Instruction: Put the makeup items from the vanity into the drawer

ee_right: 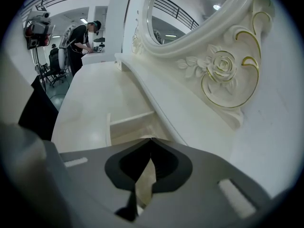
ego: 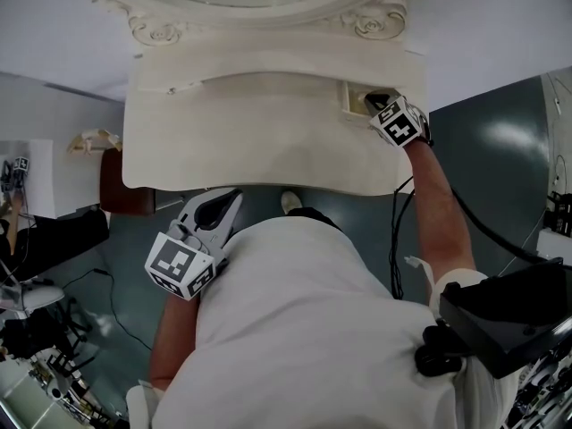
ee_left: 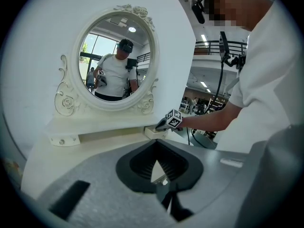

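Now at about 1 o'clock in the head view, the small drawer [ego: 351, 96] stands open in the raised back shelf of the cream vanity [ego: 268, 141], just below the carved mirror frame [ego: 371, 23]. Our right gripper [ego: 374, 101] reaches into the drawer's opening, with its marker cube just behind, toward 5 o'clock. What the drawer holds is hidden behind the gripper.

The right gripper view looks down into the same drawer [ee_right: 124, 127]. There the right gripper [ee_right: 151, 139] has its jaws pressed together at the tips, pinching nothing, and the gilded rose carving [ee_right: 221, 65] sits at 2 o'clock.

At 7 o'clock in the head view we hold the left gripper [ego: 234, 197] low, off the vanity's front edge and against our white shirt [ego: 295, 329]. Its tips point toward 1 o'clock.

In its own view the left gripper [ee_left: 156, 141] is likewise closed tip to tip and empty. The oval mirror [ee_left: 114, 61] at 11 o'clock reflects a standing person, and the right gripper [ee_left: 161, 126] touches the drawer [ee_left: 153, 133] near centre.
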Available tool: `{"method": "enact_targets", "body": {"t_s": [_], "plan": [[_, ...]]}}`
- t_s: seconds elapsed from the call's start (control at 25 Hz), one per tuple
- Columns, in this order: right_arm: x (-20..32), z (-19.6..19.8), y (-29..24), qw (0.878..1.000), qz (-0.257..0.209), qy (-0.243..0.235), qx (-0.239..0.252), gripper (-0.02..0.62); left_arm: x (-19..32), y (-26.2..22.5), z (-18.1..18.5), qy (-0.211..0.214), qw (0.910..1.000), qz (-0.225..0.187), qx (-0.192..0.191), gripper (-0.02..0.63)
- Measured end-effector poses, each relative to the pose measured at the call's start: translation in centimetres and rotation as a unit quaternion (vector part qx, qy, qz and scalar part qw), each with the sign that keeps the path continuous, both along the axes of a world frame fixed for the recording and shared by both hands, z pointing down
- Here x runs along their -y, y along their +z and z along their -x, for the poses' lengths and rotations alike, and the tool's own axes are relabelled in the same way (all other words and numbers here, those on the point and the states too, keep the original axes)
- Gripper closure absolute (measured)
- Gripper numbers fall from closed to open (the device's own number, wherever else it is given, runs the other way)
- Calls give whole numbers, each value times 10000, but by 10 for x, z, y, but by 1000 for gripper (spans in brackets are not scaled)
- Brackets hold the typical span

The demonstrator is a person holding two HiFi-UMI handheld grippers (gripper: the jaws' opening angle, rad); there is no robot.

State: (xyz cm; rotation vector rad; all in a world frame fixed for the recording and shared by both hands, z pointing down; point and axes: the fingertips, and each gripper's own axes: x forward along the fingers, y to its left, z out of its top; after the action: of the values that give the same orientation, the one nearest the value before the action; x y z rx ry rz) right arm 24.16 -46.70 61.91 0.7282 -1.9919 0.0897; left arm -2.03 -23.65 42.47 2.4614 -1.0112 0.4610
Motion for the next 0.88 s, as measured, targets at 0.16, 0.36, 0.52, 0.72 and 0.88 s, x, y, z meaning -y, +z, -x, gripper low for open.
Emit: {"method": "enact_targets", "body": {"t_s": [0.16, 0.36, 0.52, 0.72, 0.88], "plan": [[0, 0, 3, 9999, 91, -51, -121, 589, 3, 0, -1, 5, 10000, 24, -29, 604], [2, 1, 6, 9998, 158, -24, -122, 578, 6, 1, -1, 34, 10000, 31, -16, 604], [3, 2, 5, 9997, 199, -1, -113, 565, 6, 1, 2, 12, 10000, 35, -41, 604], [4, 0, 3, 9998, 155, 124, -61, 558, 4, 2, 5, 13, 10000, 27, -53, 604], [2, 0, -4, 9998, 46, 168, -68, 555, 2, 2, 8, 36, 10000, -4, -72, 604]]}}
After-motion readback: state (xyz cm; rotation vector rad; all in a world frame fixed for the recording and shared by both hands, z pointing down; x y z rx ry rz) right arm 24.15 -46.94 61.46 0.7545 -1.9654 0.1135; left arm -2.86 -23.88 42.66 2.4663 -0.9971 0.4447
